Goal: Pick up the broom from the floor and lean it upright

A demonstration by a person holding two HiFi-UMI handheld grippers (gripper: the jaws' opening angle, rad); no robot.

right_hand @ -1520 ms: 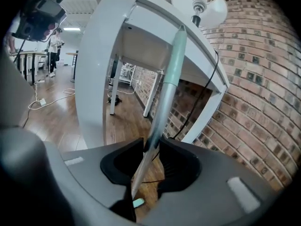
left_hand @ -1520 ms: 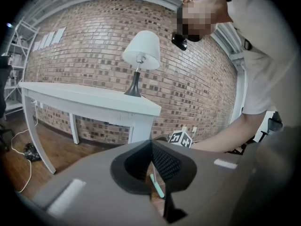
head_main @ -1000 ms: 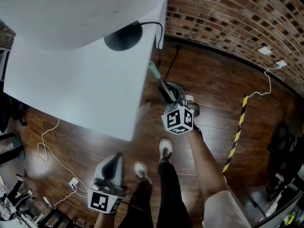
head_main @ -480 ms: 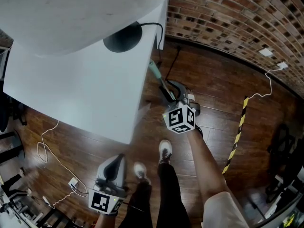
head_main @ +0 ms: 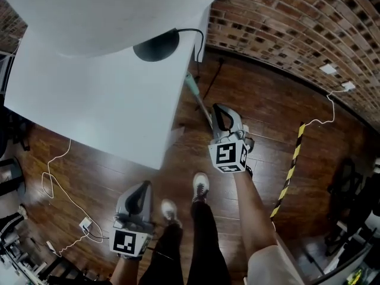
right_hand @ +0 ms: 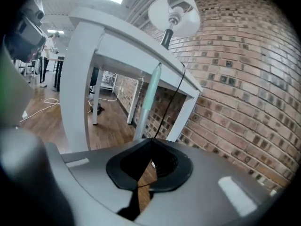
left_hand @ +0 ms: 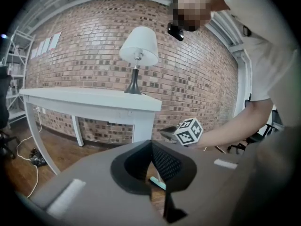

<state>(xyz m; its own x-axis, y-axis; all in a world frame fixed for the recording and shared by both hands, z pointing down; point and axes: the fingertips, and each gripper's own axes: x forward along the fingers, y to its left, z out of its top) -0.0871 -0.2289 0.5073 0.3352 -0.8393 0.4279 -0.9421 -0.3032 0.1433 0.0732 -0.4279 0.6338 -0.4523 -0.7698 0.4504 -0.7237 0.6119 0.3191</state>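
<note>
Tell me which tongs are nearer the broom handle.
Right. The right tongs, jaws just closed on nothing, sit close beside the broom handle leaning on the white table. The left tongs hang well away from it, low near the person's shoes.

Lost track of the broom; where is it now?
Centre of the right gripper view: the broom leans on the edge of the white table, beside the brick wall.

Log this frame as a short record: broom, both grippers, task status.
broom: upright, handle top appears to rest at the white table edge
right gripper: jaws have just closed, nothing between them; broom stands beyond the tips
left gripper: shut, empty
task status: broom appears already leaned
</note>
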